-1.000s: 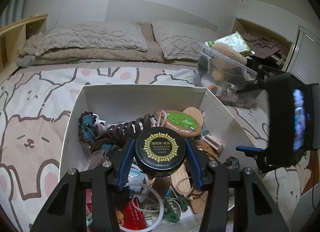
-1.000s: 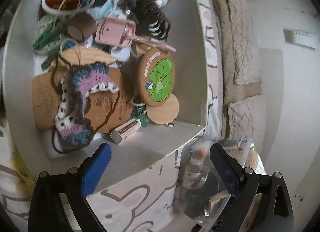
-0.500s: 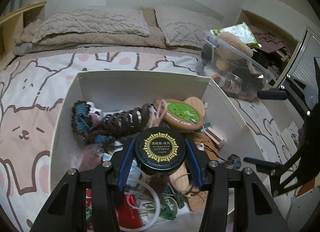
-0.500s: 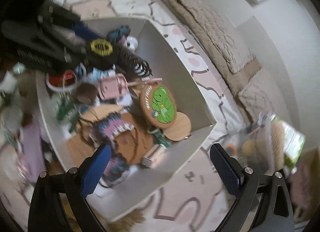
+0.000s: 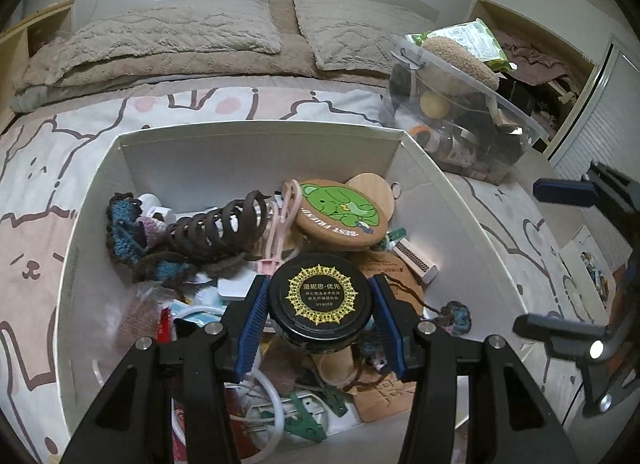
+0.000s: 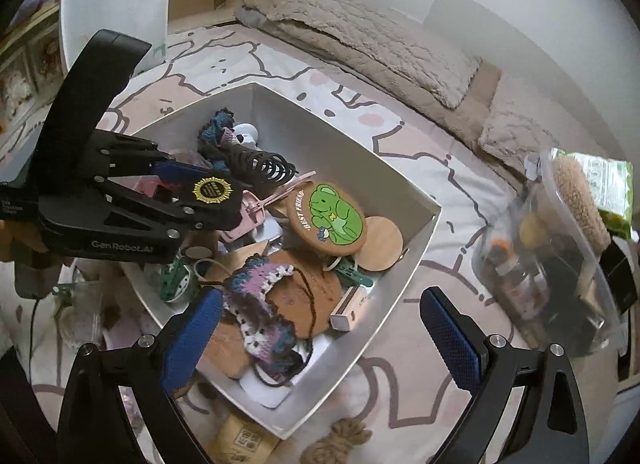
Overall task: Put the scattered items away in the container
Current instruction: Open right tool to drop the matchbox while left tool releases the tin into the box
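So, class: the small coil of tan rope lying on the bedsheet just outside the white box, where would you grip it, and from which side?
Grip the coil of tan rope across its bunched middle, coming straight down from above. It lies flat on the bedsheet beside the white box, so probably only its top is exposed. The open, empty right gripper is nearest.

My left wrist camera looks steeply down, close above the open white cardboard box (image 5: pixel 256 136) on the bed. My right looks from its corner; both share it (image 6: pixel 400 184).
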The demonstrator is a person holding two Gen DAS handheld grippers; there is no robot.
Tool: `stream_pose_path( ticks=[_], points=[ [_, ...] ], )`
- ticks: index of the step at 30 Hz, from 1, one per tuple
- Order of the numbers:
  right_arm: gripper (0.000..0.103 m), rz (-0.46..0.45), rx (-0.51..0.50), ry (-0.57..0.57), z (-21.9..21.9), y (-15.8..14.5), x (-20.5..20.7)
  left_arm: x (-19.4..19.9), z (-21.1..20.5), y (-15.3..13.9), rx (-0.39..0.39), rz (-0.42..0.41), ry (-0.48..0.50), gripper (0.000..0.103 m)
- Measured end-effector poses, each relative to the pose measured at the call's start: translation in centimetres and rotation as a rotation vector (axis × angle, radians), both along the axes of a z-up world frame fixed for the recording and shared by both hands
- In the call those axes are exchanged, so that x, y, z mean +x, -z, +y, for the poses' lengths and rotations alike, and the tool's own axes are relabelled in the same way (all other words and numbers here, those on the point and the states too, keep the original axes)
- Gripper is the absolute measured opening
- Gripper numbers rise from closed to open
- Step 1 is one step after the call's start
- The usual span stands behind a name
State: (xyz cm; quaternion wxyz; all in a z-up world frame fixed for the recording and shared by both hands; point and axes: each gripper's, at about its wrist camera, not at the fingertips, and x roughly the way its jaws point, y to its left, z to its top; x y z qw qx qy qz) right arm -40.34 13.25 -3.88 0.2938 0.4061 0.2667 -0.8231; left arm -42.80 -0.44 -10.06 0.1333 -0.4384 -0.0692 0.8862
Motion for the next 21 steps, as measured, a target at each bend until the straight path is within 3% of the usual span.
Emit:
stream_pose_path(
  ticks=[2, 5, 8, 21],
  points=[
    [0.099, -0.009, -0.009, 0.002, 0.1, 0.1, 0.1, -0.1, 0.2, -0.1, 0.008, -0.008, 0.005, 0.052],
    [0.099, -0.019, -0.014, 0.002, 0.2, 0.4, 0.4, 0.1, -0.3, -0.6, 0.028, 0.011, -0.05, 0.098],
    [0.099, -0.025, -0.015, 0.006, 0.3, 0.7, 0.5, 0.2, -0.9, -1.4, 0.051, 0.03, -0.078, 0.098],
    [0.099, -0.031, -0.06, 0.043, 0.6, 0.1, 1.3, 1.7, -1.0, -3.1, 0.008, 0.071, -0.062, 0.098]
  ],
)
